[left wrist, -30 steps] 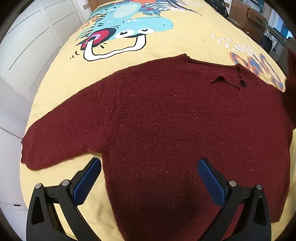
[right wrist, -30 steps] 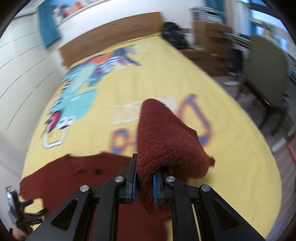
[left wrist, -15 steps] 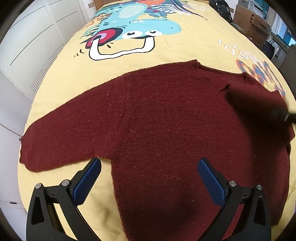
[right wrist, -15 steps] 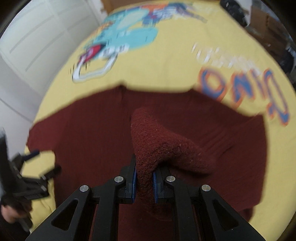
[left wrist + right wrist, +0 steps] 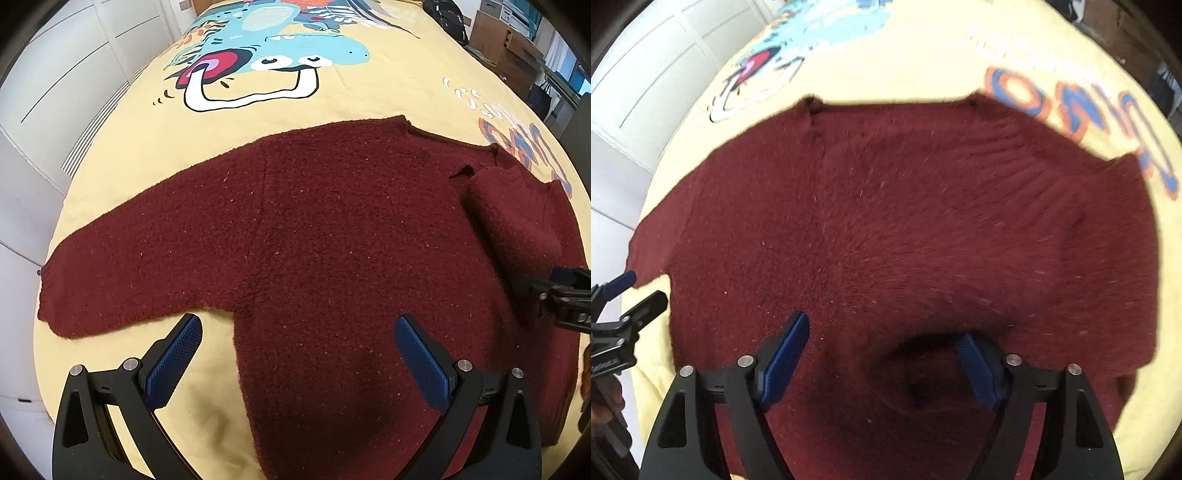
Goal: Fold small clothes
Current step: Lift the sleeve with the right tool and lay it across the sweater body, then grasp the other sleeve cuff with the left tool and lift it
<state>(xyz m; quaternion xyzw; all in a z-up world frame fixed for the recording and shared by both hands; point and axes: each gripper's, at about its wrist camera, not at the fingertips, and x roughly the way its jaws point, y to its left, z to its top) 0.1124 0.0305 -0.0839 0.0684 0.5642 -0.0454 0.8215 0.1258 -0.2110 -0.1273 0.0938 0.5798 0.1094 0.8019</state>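
The dark maroon fuzzy knitted sweater [image 5: 332, 240] lies flat on the yellow bedspread with a cartoon print [image 5: 388, 88], neckline toward the far side. Its one sleeve [image 5: 140, 251] stretches out flat toward the bed's edge. The other sleeve [image 5: 513, 218] lies folded inward over the chest as a thick roll.

Left gripper [image 5: 297, 356]: jaws spread wide, nothing between the blue pads [image 5: 173, 358]; it hovers over the lower hem area, beside the armpit of the outstretched sleeve.

Right gripper [image 5: 882, 356]: jaws apart, holding nothing, low over the folded sleeve; the frame is motion-blurred, so contact with the cloth cannot be told.

Handling judgement: the knit looks thick, soft and limp, light for its bulk. It will drape and sag from any single pinch point, and the fuzzy surface should grip the ribbed pads well, so slip is unlikely. Not fragile, though the loose knit may stretch if dragged.

Suggested hold: pinch the outstretched sleeve at its cuff end, taking both layers, and carry it across the chest
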